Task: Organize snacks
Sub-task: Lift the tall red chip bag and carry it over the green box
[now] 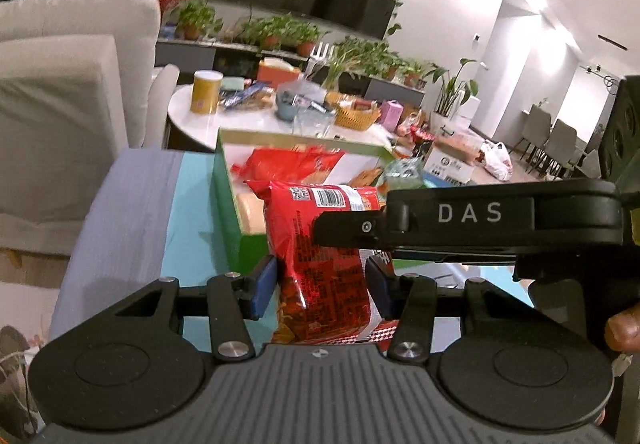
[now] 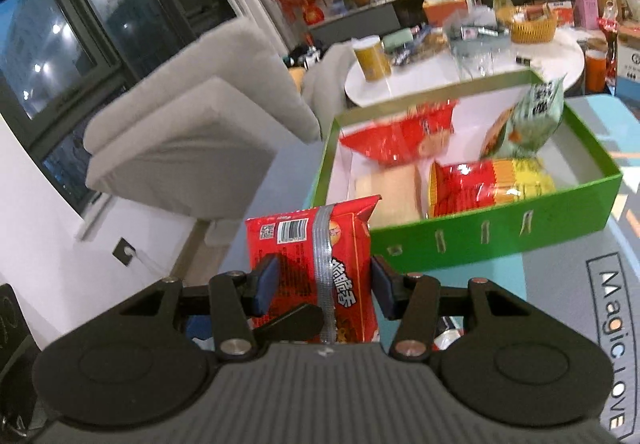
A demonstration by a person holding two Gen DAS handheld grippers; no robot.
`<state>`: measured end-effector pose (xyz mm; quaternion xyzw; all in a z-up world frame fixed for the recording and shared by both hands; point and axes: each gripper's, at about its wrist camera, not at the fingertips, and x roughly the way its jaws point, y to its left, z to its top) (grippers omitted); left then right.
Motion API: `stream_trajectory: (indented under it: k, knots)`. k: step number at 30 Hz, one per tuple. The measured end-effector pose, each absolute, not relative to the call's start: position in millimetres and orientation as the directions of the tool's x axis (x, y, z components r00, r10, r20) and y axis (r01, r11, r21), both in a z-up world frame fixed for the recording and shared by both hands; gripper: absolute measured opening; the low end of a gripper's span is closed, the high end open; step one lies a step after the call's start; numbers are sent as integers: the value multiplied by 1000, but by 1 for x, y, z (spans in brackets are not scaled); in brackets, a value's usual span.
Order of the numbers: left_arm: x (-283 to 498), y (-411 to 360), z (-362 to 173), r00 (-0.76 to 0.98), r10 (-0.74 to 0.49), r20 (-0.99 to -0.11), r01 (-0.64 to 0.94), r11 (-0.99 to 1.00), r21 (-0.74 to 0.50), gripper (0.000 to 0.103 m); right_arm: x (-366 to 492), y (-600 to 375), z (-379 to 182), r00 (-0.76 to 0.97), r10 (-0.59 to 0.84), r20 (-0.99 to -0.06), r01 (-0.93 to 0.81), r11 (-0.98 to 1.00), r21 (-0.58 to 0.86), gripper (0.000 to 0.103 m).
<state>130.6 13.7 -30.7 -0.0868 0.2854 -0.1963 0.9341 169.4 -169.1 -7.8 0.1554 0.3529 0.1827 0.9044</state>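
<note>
In the left wrist view my left gripper [image 1: 322, 284] is shut on an upright red snack packet [image 1: 324, 244], its barcode at the top. A black finger [image 1: 348, 230] of the right gripper reaches in from the right and lies across that packet. The right wrist view shows my right gripper [image 2: 322, 284] shut on a red packet [image 2: 316, 248] with a silver seam. A dark fingertip [image 2: 288, 318] crosses its lower left. I cannot tell whether both hold one packet. Just beyond stands the green box [image 2: 480, 232] [image 1: 224, 180] with a red bag [image 2: 400, 140], a pale green bag [image 2: 532, 116] and a red-yellow pack [image 2: 492, 184].
The box rests on a blue-grey mat [image 2: 560, 284] with printed lettering. A grey sofa [image 2: 192, 132] stands to the left. Behind is a round white table [image 2: 440, 76] holding a yellow canister [image 2: 372, 58], a wicker basket [image 2: 528, 26] and loose snacks. A thumb [image 1: 620, 332] shows at the right edge.
</note>
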Motion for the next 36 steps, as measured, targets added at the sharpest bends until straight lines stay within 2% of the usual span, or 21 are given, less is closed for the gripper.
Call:
stream_trajectory:
  k: [20,25,36]
  knots:
    - [136,-7,-16,774,-404,-487,342,915,-216,45,171,-189,3,721,448,-529,-229,874,428,53]
    - [151,-18,-5,786,-394,-476,349,919,-185,45,180,-194,16,742,441,-505,-239,877,416,53]
    - [192,-23,13,814,-381,-438,327,924,-196,46,213,-197,35,778,442,-446,-301,886,353,53]
